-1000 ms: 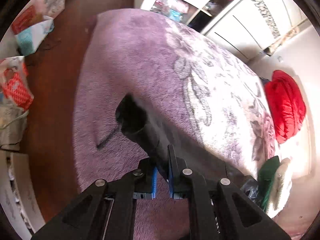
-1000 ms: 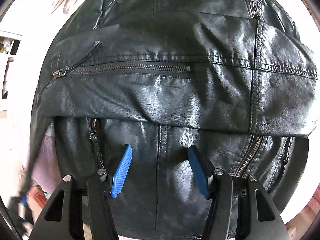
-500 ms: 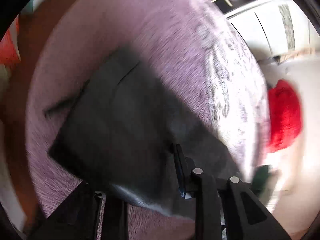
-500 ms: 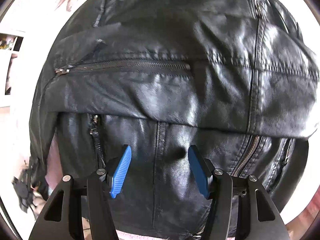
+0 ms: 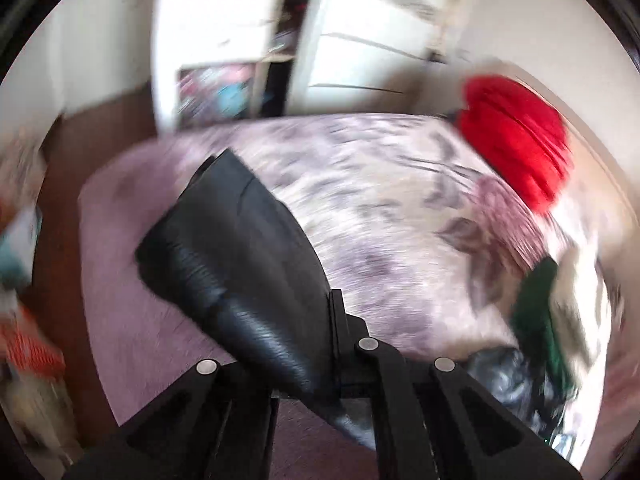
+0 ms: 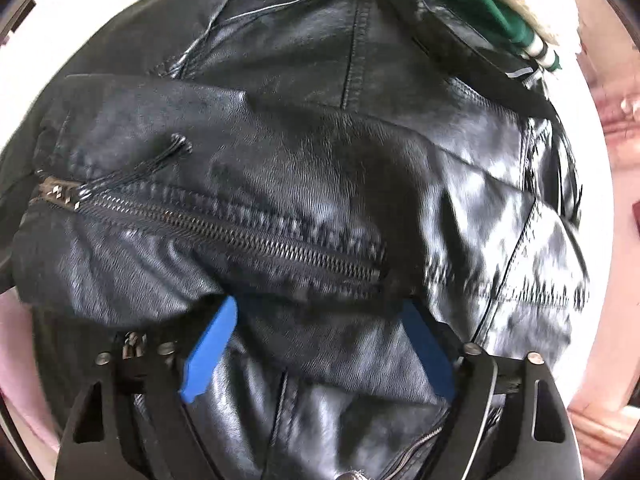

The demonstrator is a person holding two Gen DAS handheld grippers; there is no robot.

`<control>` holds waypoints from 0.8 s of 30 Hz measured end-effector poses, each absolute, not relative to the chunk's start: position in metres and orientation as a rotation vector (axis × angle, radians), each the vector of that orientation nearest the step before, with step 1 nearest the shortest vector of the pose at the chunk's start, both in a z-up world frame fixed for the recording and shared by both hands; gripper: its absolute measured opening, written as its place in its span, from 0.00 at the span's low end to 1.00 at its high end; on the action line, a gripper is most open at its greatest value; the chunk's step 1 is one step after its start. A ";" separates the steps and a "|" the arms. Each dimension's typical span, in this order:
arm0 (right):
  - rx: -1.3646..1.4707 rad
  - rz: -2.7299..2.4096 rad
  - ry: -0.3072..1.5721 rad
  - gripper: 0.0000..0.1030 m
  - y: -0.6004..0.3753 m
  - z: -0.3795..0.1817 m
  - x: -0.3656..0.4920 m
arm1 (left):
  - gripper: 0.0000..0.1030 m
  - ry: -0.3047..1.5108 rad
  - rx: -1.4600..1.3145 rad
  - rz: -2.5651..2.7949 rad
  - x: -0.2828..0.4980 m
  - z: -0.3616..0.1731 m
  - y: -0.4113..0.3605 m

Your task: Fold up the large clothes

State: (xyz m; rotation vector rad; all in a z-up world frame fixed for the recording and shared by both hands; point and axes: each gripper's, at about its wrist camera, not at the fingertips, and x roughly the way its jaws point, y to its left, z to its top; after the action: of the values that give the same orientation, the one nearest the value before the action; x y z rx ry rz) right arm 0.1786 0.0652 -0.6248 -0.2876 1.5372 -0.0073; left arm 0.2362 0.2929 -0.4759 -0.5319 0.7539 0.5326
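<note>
The left gripper (image 5: 320, 344) clamps a black leather jacket sleeve (image 5: 236, 248) stretching toward ten o'clock above the purple floral bedspread (image 5: 384, 216), while the right gripper (image 6: 316, 344), jaws opening, hovers over the jacket's zippered pocket (image 6: 224, 232).

**Lighting and picture quality: both wrist views**

Left wrist view: bright daylight, strong motion blur throughout; wardrobe (image 5: 360, 44), red cushion (image 5: 516, 140) and floral bedspread (image 5: 380, 216) smeared; right edge overexposed. Fisheye bending, dark circular vignette at corners.

Right wrist view: sharper at centre; black leather jacket (image 6: 320, 152) shows white specular glare on its creases, streaked blur at right. Surroundings blown out white. Blue pads (image 6: 210, 350) shaded underneath.
</note>
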 end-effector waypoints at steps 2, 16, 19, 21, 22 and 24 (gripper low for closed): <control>-0.256 0.012 1.521 0.86 0.060 -0.610 0.175 | 0.01 0.762 -0.456 0.449 0.257 -0.456 0.266; 0.245 -0.266 1.526 0.86 -0.212 -0.524 0.053 | 0.01 1.032 -0.074 -0.304 0.334 -0.473 -0.106; 0.276 -0.353 1.545 0.86 -0.249 -0.513 0.032 | 0.02 1.138 0.002 -0.377 0.336 -0.513 -0.174; 0.303 -0.409 1.569 0.86 -0.281 -0.520 0.011 | 0.06 1.207 0.061 -0.382 0.338 -0.541 -0.202; 0.322 -0.426 1.577 0.86 -0.292 -0.524 0.001 | 0.09 1.244 0.089 -0.380 0.340 -0.555 -0.210; 0.375 -0.441 1.586 0.86 -0.314 -0.530 -0.009 | 0.13 1.300 0.097 -0.391 0.345 -0.573 -0.214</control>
State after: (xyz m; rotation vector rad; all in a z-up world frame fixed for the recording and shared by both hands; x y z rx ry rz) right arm -0.0088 -0.3138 -0.5303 0.3752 1.5857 -0.4412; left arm 0.3446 -0.2139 -0.5729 0.0967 1.3004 -0.3906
